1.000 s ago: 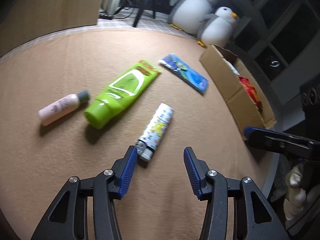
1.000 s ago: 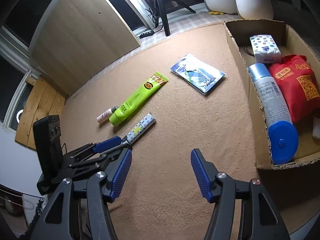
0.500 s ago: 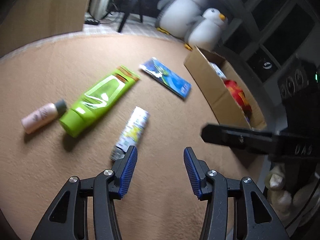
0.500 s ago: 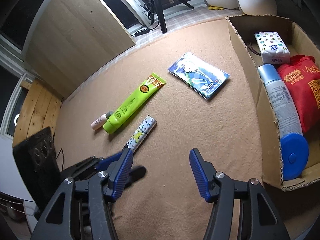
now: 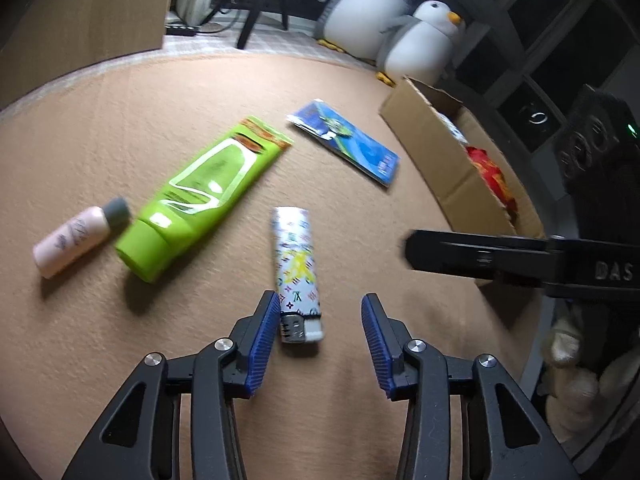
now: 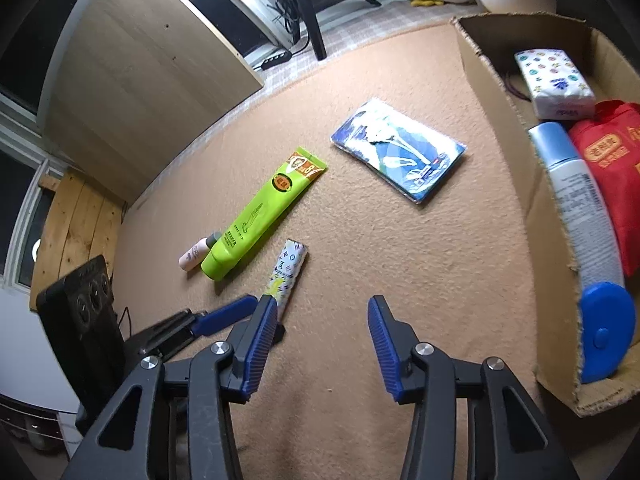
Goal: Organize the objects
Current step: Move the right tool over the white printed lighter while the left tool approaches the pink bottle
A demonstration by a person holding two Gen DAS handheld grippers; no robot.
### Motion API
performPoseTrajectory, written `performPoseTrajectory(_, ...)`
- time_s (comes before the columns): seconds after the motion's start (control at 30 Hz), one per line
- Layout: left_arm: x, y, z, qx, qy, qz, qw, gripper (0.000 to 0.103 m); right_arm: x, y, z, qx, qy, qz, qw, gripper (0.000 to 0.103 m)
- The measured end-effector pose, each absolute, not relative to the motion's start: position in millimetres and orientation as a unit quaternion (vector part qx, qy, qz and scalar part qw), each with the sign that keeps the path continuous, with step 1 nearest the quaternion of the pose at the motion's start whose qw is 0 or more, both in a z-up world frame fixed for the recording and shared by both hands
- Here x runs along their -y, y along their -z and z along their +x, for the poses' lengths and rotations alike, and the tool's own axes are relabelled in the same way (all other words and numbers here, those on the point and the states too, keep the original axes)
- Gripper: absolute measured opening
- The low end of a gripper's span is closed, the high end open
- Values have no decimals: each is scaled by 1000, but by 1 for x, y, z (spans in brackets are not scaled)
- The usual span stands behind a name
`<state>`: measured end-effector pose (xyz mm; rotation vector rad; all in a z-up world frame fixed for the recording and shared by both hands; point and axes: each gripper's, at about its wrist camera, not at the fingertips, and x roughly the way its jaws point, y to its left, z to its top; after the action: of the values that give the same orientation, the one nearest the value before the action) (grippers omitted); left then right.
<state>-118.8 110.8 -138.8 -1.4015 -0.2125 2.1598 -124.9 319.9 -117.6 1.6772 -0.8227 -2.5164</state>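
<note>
Blue pads on the left hand-held gripper (image 5: 319, 330) have just been closing, with the lighter's (image 5: 296, 270) metal end between them, not yet squeezed. The green tube (image 5: 200, 196) lies just beside the lighter. The right hand-held gripper (image 6: 322, 346) has been closing too, holding nothing.

Matt, napped tan carpet (image 6: 360, 280) carries a glossy green plastic tube (image 5: 204, 196), a printed lighter (image 5: 295, 264) with a bright metal head, and a shiny blue foil-like packet (image 6: 400, 156). Corrugated cardboard box (image 6: 492, 92), raw-edged; ribbed blue pads (image 5: 264, 340) on matt black plastic jaws with metal screws.
</note>
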Motion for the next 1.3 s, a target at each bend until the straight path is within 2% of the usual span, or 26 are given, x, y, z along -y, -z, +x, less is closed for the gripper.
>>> performPoseTrajectory(0.3, -110, 138, -107, 87, -803, -520, 277, 45, -303, 126, -141, 224, 801, 555, 16, 43)
performPoseTrajectory(0.57, -53, 116, -104, 80, -834, -501, 217, 45, -279, 134, -159, 160, 805, 570, 20, 43)
performPoseTrajectory(0.77, -8, 104, -119, 70, -853, -486, 174, 45, -271, 138, -165, 141, 806, 575, 20, 43)
performPoseTrajectory(1.0, -2, 102, -149, -1, -861, -483, 159, 45, -270, 139, -162, 146, 806, 574, 12, 43)
performPoseTrajectory(1.03, -5, 105, -154, -23, -860, -484, 159, 45, -270, 138, -161, 138, 806, 573, 48, 43)
performPoseTrajectory(1.17, -19, 113, -165, -83, -850, -491, 171, 45, -270, 138, -159, 134, 805, 576, 48, 43)
performPoseTrajectory(1.3, -20, 122, -173, -95, -842, -503, 172, 45, -269, 138, -159, 128, 806, 577, 46, 43)
